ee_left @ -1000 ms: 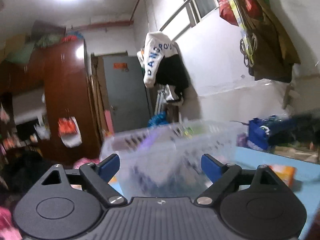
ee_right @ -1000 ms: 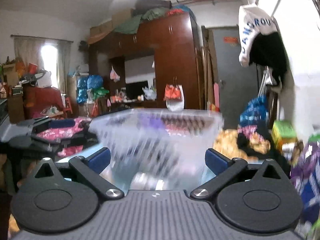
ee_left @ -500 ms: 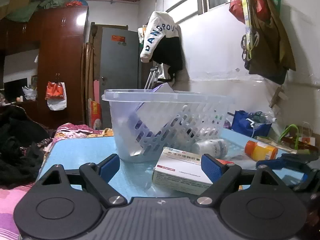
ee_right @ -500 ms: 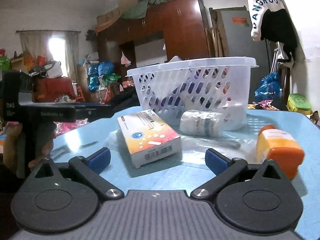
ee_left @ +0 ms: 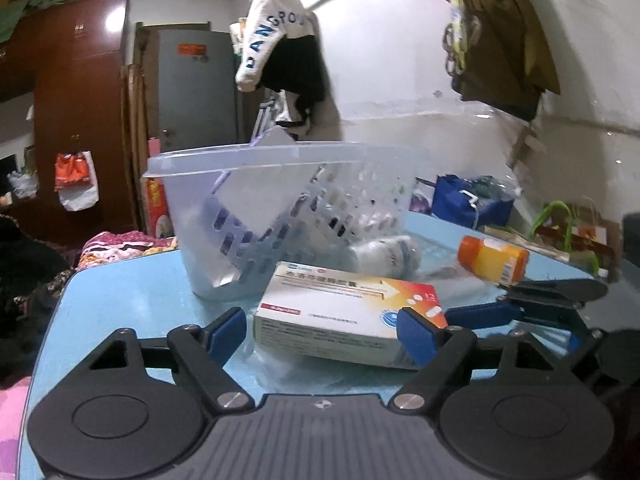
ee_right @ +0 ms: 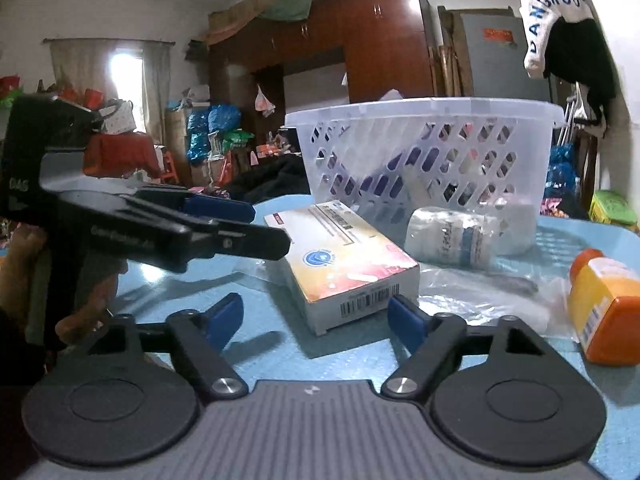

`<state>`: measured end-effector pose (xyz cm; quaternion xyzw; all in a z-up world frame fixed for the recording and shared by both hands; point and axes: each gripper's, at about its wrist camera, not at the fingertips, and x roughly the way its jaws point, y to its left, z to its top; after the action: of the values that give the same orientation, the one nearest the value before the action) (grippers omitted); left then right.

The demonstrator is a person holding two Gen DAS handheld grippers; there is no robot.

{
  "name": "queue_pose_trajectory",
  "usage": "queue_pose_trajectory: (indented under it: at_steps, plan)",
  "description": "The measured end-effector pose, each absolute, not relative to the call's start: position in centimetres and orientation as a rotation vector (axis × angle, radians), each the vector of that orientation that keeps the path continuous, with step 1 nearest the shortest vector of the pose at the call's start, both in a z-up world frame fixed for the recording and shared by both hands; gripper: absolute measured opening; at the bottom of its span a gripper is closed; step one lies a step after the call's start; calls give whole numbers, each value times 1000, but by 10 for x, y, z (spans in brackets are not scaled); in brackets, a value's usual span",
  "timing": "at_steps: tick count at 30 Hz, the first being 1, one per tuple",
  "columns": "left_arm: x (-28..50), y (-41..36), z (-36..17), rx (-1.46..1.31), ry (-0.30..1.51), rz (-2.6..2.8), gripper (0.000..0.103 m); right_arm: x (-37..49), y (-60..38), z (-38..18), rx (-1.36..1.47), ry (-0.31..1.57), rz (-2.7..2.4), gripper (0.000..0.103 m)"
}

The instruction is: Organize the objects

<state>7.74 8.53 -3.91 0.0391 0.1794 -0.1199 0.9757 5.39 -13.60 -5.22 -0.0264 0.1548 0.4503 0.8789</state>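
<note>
both the left gripper (ee_left: pixel 322 334) and the right gripper (ee_right: pixel 316 318) hang wide apart, holding nothing. the medicine box (ee_left: pixel 348 314) lies flat on the blue table (ee_left: pixel 132 292) just before the white basket (ee_left: pixel 280 216), near a white bottle (ee_right: pixel 452 236) and an orange bottle (ee_right: pixel 604 304).

A light blue table (ee_right: pixel 280 344) carries a white perforated basket (ee_right: pixel 432 160) at its far side. In front of the basket lie a medicine box (ee_right: pixel 344 264), a white bottle (ee_right: pixel 452 236) on its side, a crumpled clear plastic bag (ee_right: pixel 480 300) and an orange bottle (ee_right: pixel 604 308) on its side.
</note>
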Motion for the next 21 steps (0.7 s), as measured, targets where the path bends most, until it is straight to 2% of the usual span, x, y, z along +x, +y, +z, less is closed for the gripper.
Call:
queue_pose_trajectory:
  at_steps: [8,13,18,19,21]
  plan:
    - [84,94,-26,168,399,-219,86,55,-135,-51,-57,327,932,74]
    - [105,101,-24,278,482,-303,86,58,-131,-49,-76,331,921,73]
    - [130,110,-33,287,592,-467,84,63,-133,-48,-82,341,922,61]
    - [130,108,-33,296,588,-493,79,63,-135,-47,-80,343,922,58]
    - [126,104,-33,319,560,-504,76,65,-138,-47,-82,349,925,56]
